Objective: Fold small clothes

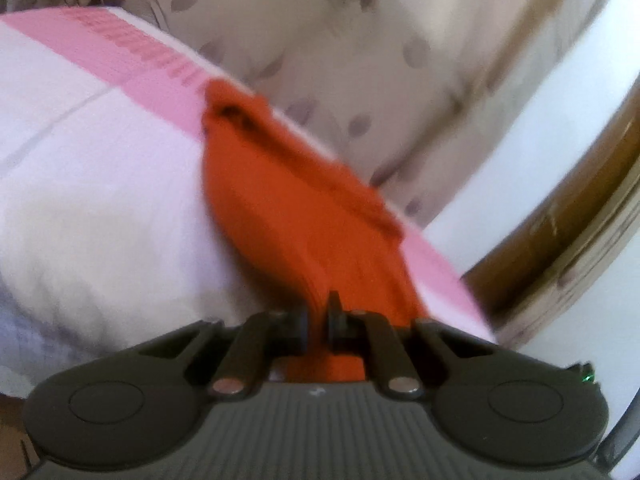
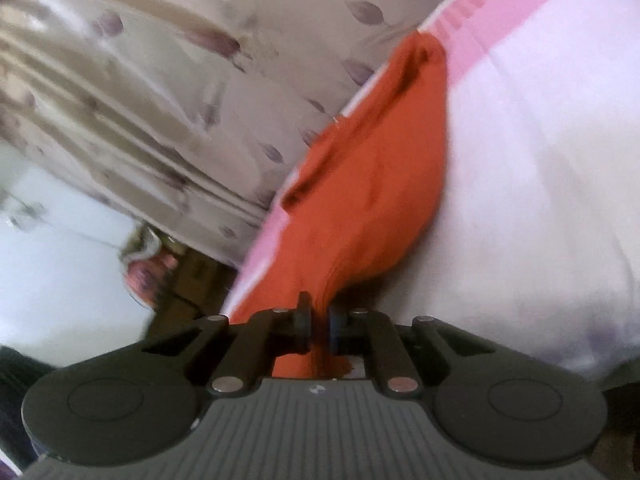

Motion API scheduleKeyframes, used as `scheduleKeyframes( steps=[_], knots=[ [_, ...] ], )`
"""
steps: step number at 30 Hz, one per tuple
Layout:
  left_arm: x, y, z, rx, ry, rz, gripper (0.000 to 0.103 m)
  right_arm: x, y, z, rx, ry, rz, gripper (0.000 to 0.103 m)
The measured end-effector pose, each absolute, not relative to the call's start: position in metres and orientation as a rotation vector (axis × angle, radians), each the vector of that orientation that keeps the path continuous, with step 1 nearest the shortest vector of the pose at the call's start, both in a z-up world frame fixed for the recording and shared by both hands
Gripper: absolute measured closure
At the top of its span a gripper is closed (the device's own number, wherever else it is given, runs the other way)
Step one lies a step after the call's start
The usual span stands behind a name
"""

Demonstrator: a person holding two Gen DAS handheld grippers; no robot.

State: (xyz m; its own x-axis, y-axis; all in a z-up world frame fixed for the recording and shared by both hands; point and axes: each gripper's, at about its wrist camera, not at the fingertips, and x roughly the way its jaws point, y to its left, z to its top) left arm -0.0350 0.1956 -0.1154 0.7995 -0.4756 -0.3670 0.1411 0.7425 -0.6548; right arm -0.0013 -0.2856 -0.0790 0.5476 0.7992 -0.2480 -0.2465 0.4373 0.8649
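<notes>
Matt orange cloth garment (image 1: 288, 216) lies ahead of each gripper. Beneath it is soft white-and-pink bed sheet (image 1: 100, 184). Behind hangs a glossy curtain (image 2: 132, 92).

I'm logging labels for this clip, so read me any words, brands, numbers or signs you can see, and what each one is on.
No readable text in either view.
Pink band on the white bed cover: a row of darker marks, too blurred to read.
Gripper body: a tiny pale mark, too small to read.
Orange garment: no print visible.

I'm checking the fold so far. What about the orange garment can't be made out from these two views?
- Orange garment: type unclear, both views motion-blurred.
- Its gripped edges: hidden between the shut left gripper and right gripper.
- Its far end on the pink-and-white sheet: bunched, layers unreadable.
</notes>
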Motion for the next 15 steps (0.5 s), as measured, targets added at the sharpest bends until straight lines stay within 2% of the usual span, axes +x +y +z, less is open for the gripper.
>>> scheduleKeyframes(
  steps=[8,15],
  knots=[
    [0.001,0.195,-0.068,-0.677,0.428,-0.37,0.095,0.051,-0.287,-0.027,0.913,0.634,0.785,0.089],
    [0.078,0.198,-0.038,-0.693,0.349,-0.332,0.095,0.141,-0.286,-0.001,0.859,0.58,0.767,0.089]
  ],
)
